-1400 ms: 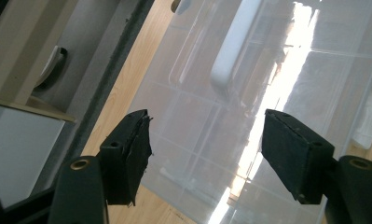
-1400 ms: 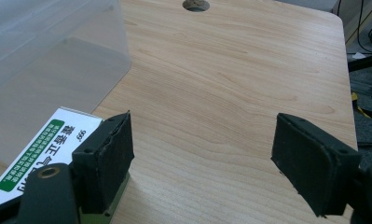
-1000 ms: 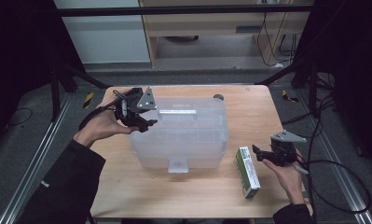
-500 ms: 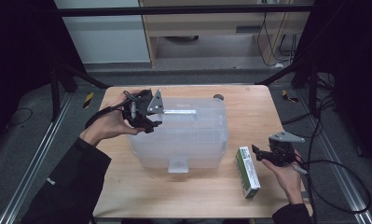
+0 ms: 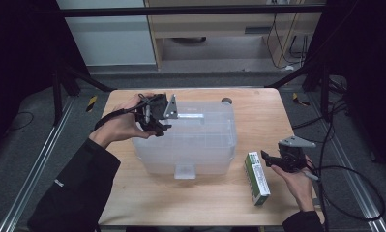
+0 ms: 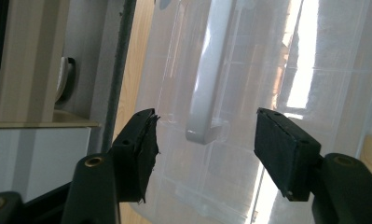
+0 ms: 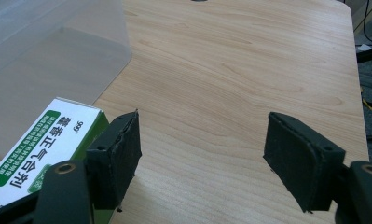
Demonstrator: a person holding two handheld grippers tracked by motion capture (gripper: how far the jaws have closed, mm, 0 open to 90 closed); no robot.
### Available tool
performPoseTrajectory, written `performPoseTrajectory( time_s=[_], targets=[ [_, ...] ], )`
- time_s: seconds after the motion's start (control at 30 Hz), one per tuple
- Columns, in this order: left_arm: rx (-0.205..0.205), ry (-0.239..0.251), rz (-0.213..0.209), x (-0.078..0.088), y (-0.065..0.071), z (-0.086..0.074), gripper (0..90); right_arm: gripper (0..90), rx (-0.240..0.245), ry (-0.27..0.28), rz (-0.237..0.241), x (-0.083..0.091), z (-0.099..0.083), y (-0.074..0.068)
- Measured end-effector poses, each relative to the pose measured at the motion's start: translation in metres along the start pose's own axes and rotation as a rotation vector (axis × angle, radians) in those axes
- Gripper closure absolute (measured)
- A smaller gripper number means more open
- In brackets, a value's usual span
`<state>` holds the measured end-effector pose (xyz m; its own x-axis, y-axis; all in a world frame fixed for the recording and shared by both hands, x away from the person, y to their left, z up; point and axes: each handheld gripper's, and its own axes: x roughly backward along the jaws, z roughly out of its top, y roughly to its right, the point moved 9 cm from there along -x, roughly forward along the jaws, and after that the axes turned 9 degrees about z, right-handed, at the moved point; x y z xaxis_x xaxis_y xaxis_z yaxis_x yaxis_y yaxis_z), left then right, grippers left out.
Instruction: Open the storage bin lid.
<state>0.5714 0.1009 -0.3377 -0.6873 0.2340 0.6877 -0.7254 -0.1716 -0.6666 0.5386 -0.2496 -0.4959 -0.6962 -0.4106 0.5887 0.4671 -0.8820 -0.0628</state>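
Since the earlier frames, the left claw [image 5: 157, 126] has slid rightward over the clear storage bin [image 5: 200, 159], its jaws having just been closing a little; the right claw [image 5: 270, 161] kept its place by the green box [image 5: 257, 178] on the table [image 5: 268, 111].

From the left gripper view, the jaws stand open astride the bin's white handle [image 6: 207, 93], pads untouched. Centre it before squeezing, since the glossy lid probably slips.

From the right gripper view, the open right claw [image 7: 202, 154] holds nothing; the green box [image 7: 39, 140] lies just beside one jaw.
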Motion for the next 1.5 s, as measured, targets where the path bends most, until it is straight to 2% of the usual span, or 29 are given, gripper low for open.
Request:
performPoseTrajectory(
  time_s=[0.1, 0.17, 0.23, 0.3, 0.37, 0.53, 0.63, 0.7, 0.73, 0.8, 0.83, 0.87, 1.37, 1.5],
  targets=[
    [-0.007, -0.007, -0.002, -0.002, 0.001, 0.001, 40.1, 27.5, 0.002, -0.001, 0.001, -0.001, 0.000, 0.000],
    [-0.028, -0.017, -0.003, -0.005, 0.000, 0.002, 40.8, 28.5, -0.002, -0.006, 0.002, -0.001, -0.001, -0.001],
    [-0.022, -0.022, -0.006, -0.006, 0.001, 0.003, 41.5, 29.2, -0.004, -0.010, 0.004, -0.001, -0.001, -0.001],
    [-0.047, -0.033, 0.001, -0.009, -0.001, 0.004, 42.4, 29.6, -0.003, -0.012, 0.007, -0.001, -0.001, -0.002],
    [-0.040, -0.035, -0.002, -0.011, 0.000, 0.006, 43.1, 30.0, -0.001, -0.012, 0.007, -0.002, -0.001, -0.002],
    [-0.069, -0.049, 0.002, -0.017, 0.000, 0.010, 45.1, 31.2, 0.001, -0.016, 0.009, -0.003, -0.002, -0.002],
    [-0.070, -0.053, -0.002, -0.019, 0.002, 0.011, 45.8, 31.3, 0.004, -0.019, 0.012, -0.003, -0.002, -0.002],
    [-0.092, -0.064, 0.000, -0.022, 0.001, 0.010, 46.1, 31.6, 0.003, -0.020, 0.011, -0.003, -0.002, -0.002],
    [-0.080, -0.067, -0.002, -0.023, 0.003, 0.010, 46.8, 31.7, 0.000, -0.021, 0.012, -0.003, -0.003, -0.002],
    [-0.103, -0.067, 0.005, -0.026, 0.002, 0.010, 48.6, 32.1, 0.009, -0.023, 0.012, -0.004, -0.003, -0.002],
    [-0.090, -0.072, 0.000, -0.027, 0.004, 0.010, 49.8, 32.2, 0.011, -0.024, 0.014, -0.004, -0.003, -0.002],
    [-0.107, -0.075, 0.003, -0.027, 0.003, 0.010, 50.7, 32.3, 0.012, -0.025, 0.013, -0.004, -0.003, -0.002],
    [-0.140, -0.096, 0.005, -0.036, 0.005, 0.011, 65.4, 34.1, 0.007, -0.034, 0.021, -0.005, -0.004, -0.004],
    [-0.163, -0.104, 0.013, -0.037, 0.004, 0.010, 70.9, 34.8, 0.009, -0.035, 0.021, -0.005, -0.004, -0.004]
  ],
)
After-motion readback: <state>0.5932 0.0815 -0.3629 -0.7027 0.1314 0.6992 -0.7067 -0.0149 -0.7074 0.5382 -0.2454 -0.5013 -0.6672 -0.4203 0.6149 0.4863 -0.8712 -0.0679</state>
